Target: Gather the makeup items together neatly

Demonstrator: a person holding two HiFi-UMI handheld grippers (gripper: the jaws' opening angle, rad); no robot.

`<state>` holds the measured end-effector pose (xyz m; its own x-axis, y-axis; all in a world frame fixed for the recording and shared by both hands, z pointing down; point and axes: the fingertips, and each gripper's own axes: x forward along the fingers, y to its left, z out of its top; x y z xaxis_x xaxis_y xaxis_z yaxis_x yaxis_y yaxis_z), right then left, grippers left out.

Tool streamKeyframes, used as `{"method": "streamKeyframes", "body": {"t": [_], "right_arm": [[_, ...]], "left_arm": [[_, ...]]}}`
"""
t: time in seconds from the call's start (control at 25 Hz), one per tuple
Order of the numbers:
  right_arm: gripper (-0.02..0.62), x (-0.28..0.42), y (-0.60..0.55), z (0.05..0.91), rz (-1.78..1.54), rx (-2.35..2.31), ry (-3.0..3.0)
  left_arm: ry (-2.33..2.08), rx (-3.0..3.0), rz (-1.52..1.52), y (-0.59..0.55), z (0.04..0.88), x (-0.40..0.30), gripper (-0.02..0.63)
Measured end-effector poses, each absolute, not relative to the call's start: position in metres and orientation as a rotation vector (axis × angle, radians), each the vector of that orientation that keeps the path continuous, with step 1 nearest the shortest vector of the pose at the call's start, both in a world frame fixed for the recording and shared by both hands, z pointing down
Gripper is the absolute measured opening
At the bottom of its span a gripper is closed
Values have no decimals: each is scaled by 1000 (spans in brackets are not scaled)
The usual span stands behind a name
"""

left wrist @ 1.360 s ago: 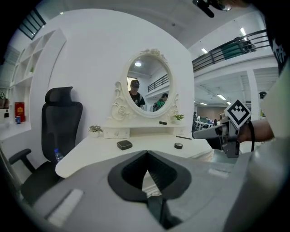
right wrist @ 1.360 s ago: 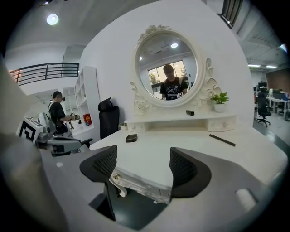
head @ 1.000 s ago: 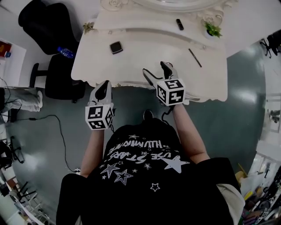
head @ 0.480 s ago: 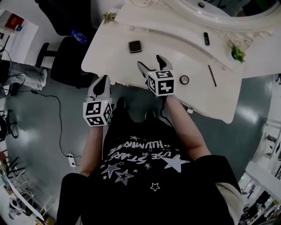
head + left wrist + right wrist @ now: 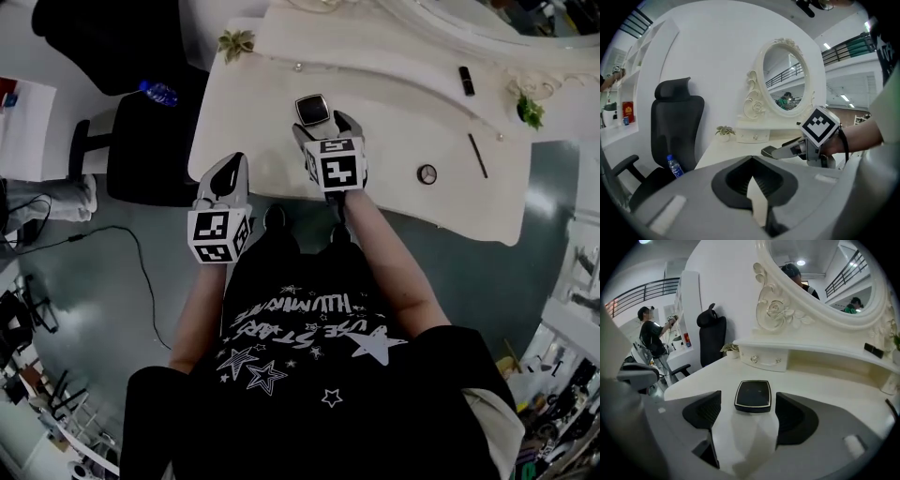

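A black square compact (image 5: pixel 312 110) (image 5: pixel 753 395) lies on the white dressing table (image 5: pixel 394 122). My right gripper (image 5: pixel 322 127) (image 5: pixel 746 402) stands open just behind it, one fingertip to either side of its near edge and not touching it. Further right on the table lie a small round compact (image 5: pixel 427 173) and a thin dark pencil (image 5: pixel 477 155). A black tube (image 5: pixel 466 80) (image 5: pixel 873 350) rests on the raised shelf. My left gripper (image 5: pixel 230 176) (image 5: pixel 751 165) is shut and empty at the table's front left edge. From there the right gripper (image 5: pixel 780 151) shows over the tabletop.
An ornate oval mirror (image 5: pixel 787 84) stands at the table's back. Small potted plants (image 5: pixel 236 42) (image 5: pixel 530 111) sit at both back corners. A black office chair (image 5: pixel 141 141) with a water bottle (image 5: pixel 159 92) stands left of the table. A person (image 5: pixel 651 341) stands in the background.
Both grippers have moved forward. The right one went left across the table's front and now brackets the square compact. The left one reached the table's edge.
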<state>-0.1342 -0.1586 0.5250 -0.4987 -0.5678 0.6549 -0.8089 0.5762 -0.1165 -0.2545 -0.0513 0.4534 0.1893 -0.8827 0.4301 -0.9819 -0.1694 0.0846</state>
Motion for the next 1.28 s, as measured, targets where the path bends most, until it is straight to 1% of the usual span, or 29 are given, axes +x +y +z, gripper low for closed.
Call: {"method": "streamKeyframes", "body": {"t": [0.2,0.56,0.84,1.28], "right_arm": [[388,-139,-171,542,545,1163,-2137],[351,-145,-185,549,558,1215,-2051],[351,-150,-188,548,499,1218,-2070],[348,-146,-180,539,523,1296,-2049]], "left_arm": [[-1660,2188,409,-69,464,-273,0],[-1531,2256,424,-78,474,-290,0],[-1488,2282,423,-81,476,-298,0],[-1445,2317,420,-80,475,-299,0]]}}
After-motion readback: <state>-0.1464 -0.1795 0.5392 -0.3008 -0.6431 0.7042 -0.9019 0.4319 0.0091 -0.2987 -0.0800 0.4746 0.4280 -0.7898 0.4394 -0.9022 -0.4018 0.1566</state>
